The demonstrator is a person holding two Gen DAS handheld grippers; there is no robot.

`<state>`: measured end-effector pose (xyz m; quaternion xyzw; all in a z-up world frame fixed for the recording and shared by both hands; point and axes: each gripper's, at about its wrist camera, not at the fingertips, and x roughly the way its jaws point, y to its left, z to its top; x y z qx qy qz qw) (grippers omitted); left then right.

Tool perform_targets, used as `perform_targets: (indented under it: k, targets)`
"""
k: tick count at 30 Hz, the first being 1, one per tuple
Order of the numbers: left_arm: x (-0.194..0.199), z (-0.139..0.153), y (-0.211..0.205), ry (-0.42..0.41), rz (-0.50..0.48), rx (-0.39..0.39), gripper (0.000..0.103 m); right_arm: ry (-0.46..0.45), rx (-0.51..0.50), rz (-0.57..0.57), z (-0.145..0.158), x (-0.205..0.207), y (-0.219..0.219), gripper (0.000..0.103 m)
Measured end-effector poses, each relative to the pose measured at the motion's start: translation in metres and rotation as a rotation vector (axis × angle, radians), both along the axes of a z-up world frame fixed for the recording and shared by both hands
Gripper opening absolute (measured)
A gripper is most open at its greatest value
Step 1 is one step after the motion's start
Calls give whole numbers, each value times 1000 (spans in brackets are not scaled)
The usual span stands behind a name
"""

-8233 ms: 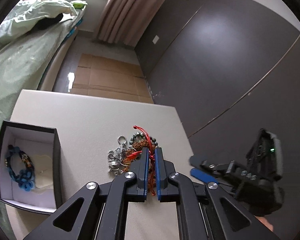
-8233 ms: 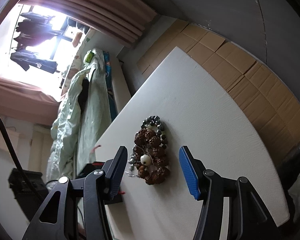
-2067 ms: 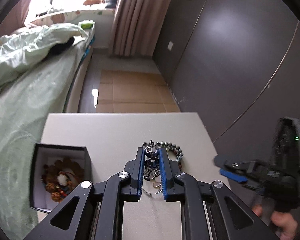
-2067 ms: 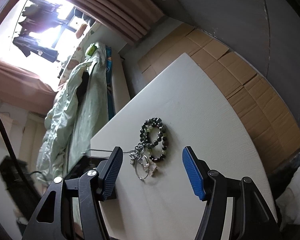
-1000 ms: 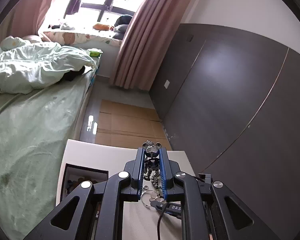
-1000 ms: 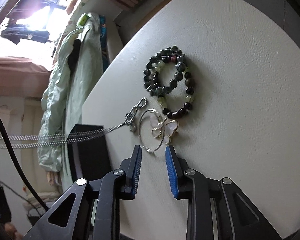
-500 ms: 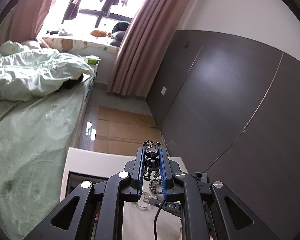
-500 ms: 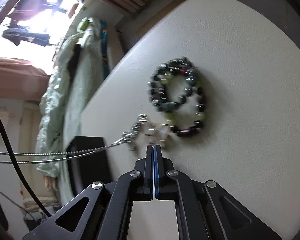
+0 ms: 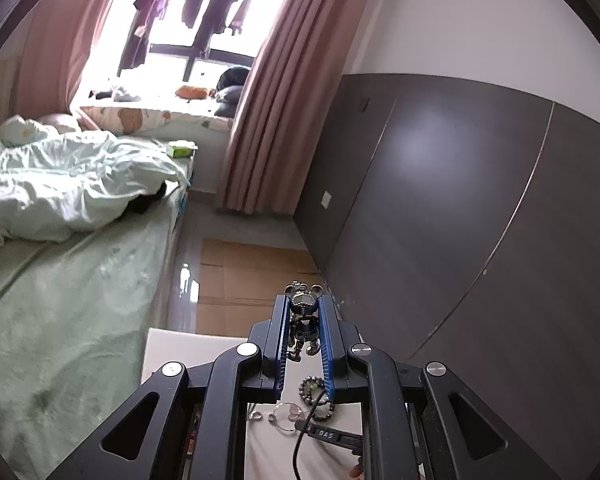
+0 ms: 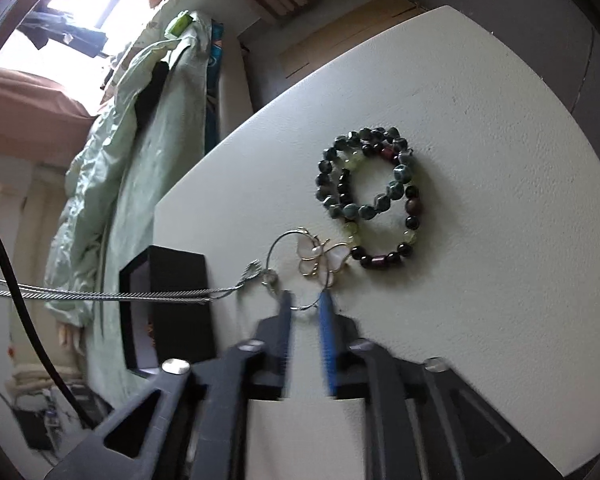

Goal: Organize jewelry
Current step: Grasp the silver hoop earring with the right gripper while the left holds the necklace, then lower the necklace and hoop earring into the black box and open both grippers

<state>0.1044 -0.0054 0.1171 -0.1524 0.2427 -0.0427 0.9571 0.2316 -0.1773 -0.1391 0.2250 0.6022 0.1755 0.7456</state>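
Left gripper (image 9: 304,312) raised, fingers pinching bear pendant (image 9: 303,320).

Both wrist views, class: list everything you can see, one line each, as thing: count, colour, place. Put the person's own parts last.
Bear-figure pendant: one, dark metal, clamped between the left gripper's pads.
Chain: one, silver, stretched taut from above the table's left side out of frame.
Beaded bracelets: two, dark green and black-maroon, overlapping on table.
Butterfly hoop: one, gold with pale wings, on table.
Box: one, black, at table's left edge.
Table: one, white.
Bed: one, pale green.
Curtains: pink, by the window.
Left gripper: shut on pendant.
Right gripper: open, around hoop's rim.
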Motion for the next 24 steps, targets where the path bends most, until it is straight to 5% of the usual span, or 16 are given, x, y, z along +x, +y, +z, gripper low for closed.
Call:
perform_targets:
  k: [5,11,17,20,24]
  targets:
    - [-9,18,-2,-26,1,36,15,-4,-48,2,-7,4,8,30]
    - [-20,33,4,-47,24,70,15,-96,-218,67,2,5,33,30]
    - [-26,45,14,-49,47,92,15,-198,-476,154,5,-1,59,9]
    - [-30,55,18,-60,62,109,15,-212,-495,184,6,-2,61,5]
    - [-34,69,26,-75,84,133,15,-170,-333,172,11,1,43,4]
